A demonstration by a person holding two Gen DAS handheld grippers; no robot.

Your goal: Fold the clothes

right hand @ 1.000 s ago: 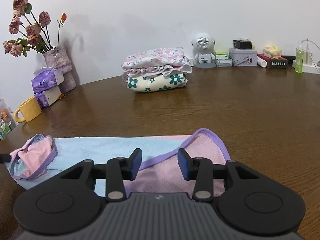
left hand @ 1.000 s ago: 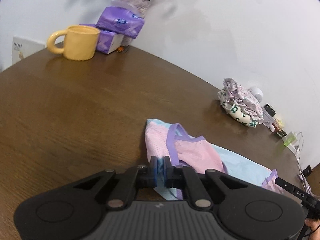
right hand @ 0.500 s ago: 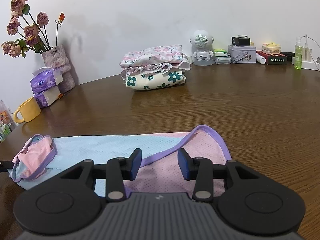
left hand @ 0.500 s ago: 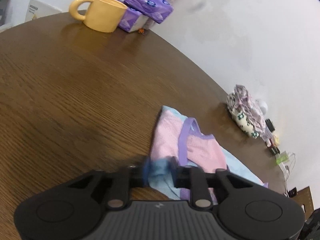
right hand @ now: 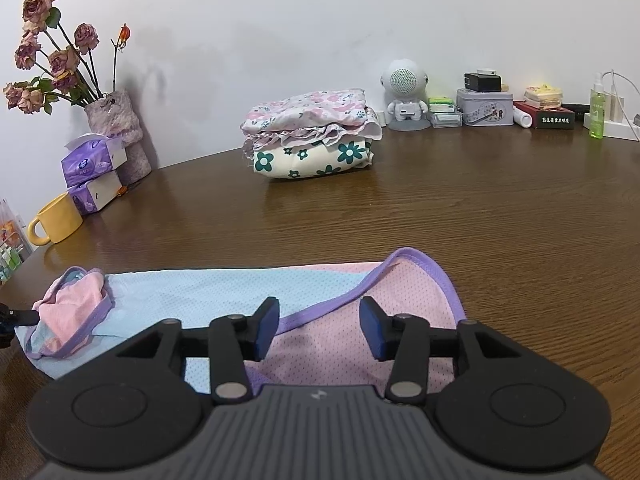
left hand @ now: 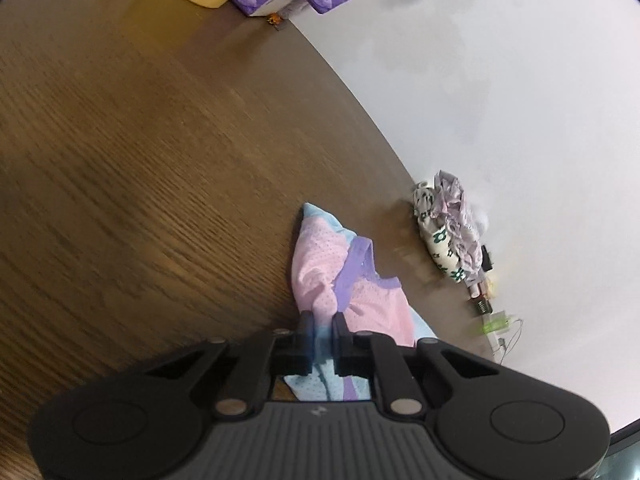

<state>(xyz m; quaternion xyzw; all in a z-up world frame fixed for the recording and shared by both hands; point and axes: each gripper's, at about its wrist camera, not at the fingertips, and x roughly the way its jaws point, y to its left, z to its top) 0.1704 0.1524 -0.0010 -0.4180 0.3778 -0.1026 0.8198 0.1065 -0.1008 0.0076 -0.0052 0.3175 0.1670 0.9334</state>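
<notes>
My wooden table [right hand: 500, 216] fills both views, running back to a white wall [right hand: 280, 20]. Spread across its near edge lies the pink, blue and purple garment [right hand: 208, 292], a mesh top stretched flat from nine o'clock to about two o'clock of my right gripper, with its far left end bunched into a small pink fold. At twelve o'clock, well back by the wall, sits a stack of folded floral clothes [right hand: 310, 136]. At ten o'clock stands a vase of dried roses [right hand: 116, 120], with purple tissue packs [right hand: 94, 172] just beside it and a yellow mug [right hand: 58, 220] near those. At one to two o'clock a row of small desk things lines the wall, a white robot-shaped speaker [right hand: 405, 94] among them.

My right gripper [right hand: 318, 326] hovers over the pink panel with its jaws released, having just widened, and nothing pinched between them. My left gripper [left hand: 322, 328] has just been closing, and its jaws are now clenched on the bunched blue and pink end of the garment [left hand: 340, 276], the cloth rising from between the pads.
</notes>
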